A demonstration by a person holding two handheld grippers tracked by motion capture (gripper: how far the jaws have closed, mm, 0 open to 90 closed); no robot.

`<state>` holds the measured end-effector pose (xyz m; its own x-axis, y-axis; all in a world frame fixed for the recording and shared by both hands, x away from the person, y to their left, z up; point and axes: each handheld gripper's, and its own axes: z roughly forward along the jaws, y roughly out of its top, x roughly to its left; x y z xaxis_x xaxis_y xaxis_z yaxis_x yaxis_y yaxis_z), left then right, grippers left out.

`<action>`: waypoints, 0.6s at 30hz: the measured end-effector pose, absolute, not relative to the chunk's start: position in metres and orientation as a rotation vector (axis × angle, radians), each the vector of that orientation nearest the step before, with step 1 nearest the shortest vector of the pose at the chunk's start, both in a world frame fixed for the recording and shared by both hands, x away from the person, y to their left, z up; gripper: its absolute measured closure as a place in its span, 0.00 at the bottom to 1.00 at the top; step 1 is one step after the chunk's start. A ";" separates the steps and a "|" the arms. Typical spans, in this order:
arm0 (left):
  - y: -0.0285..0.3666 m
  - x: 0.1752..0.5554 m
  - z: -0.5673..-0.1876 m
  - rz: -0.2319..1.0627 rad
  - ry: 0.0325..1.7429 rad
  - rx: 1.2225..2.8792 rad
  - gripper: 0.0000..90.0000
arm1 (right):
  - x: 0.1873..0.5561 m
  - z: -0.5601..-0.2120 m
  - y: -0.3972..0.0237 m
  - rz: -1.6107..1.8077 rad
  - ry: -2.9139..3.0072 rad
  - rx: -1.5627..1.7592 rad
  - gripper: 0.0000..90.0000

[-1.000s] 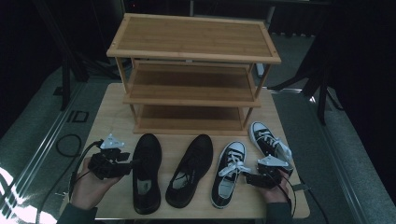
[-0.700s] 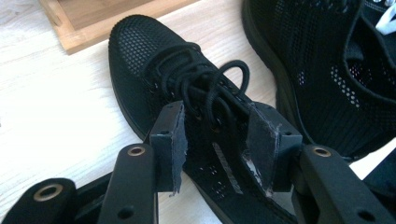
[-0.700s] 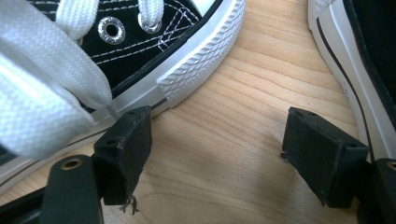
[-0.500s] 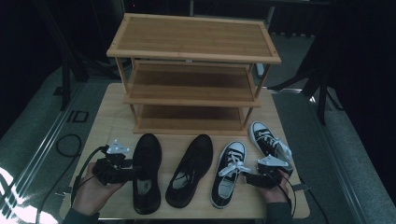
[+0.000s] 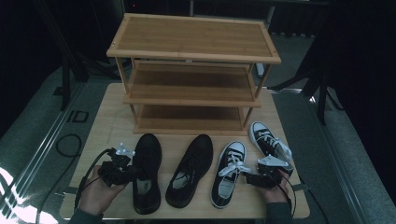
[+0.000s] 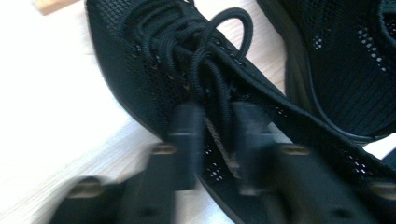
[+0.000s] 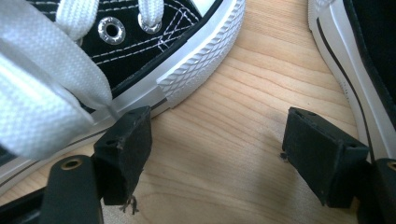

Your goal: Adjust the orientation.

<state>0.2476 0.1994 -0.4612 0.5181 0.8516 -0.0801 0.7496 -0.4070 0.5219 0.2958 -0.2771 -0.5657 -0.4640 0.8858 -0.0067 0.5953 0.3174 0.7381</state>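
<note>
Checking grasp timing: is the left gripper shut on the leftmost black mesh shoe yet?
Shut. The left gripper has just been closing; its jaws pinch the side wall of the black mesh shoe near the collar.

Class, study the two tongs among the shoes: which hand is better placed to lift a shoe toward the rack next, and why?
Left. The left tongs have just closed on the collar of the leftmost black shoe. The right tongs stand open over bare table between the two sneakers, holding nothing.
</note>
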 end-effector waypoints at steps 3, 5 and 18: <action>0.200 0.248 -0.460 0.327 1.336 2.255 0.96 | 0.296 -0.566 -0.277 0.955 2.177 1.314 0.27; 0.202 0.250 -0.460 0.333 1.346 2.245 0.96 | 0.296 -0.566 -0.277 0.955 2.177 1.313 0.27; 0.202 0.278 -0.473 0.390 1.351 2.320 0.90 | 0.296 -0.566 -0.277 0.957 2.177 1.313 0.27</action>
<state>0.2778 0.2023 -0.4734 0.4870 0.8730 0.0280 0.7534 -0.4360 0.4922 0.2959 -0.2770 -0.5657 -0.4643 0.8857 -0.0052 0.5949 0.3161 0.7390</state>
